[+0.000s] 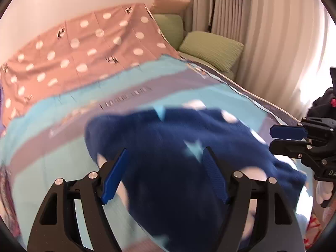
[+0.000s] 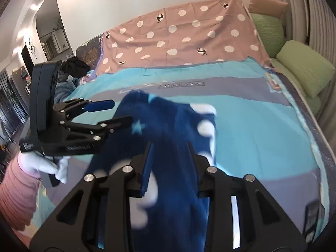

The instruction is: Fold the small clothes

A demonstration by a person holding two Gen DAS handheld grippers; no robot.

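A small navy blue garment with light stars and white patches (image 1: 168,147) lies crumpled on the turquoise and grey striped bed cover (image 1: 52,168); it is motion-blurred. My left gripper (image 1: 166,157) is open, its blue-padded fingers (image 1: 114,176) spread over the garment's near part, holding nothing. In the right wrist view the garment (image 2: 172,126) runs between the open fingers of my right gripper (image 2: 170,147), which is not closed on it. The left gripper (image 2: 117,113) shows there at the garment's left edge, open. The right gripper (image 1: 273,136) shows at the left wrist view's right edge.
A pink polka-dot sheet (image 2: 184,35) covers the bed's far part. Green cushions (image 2: 304,67) and a tan pillow (image 2: 266,2) sit at the far right by curtains (image 1: 273,31). A dark heap of clothes (image 2: 75,65) lies at the bed's far left.
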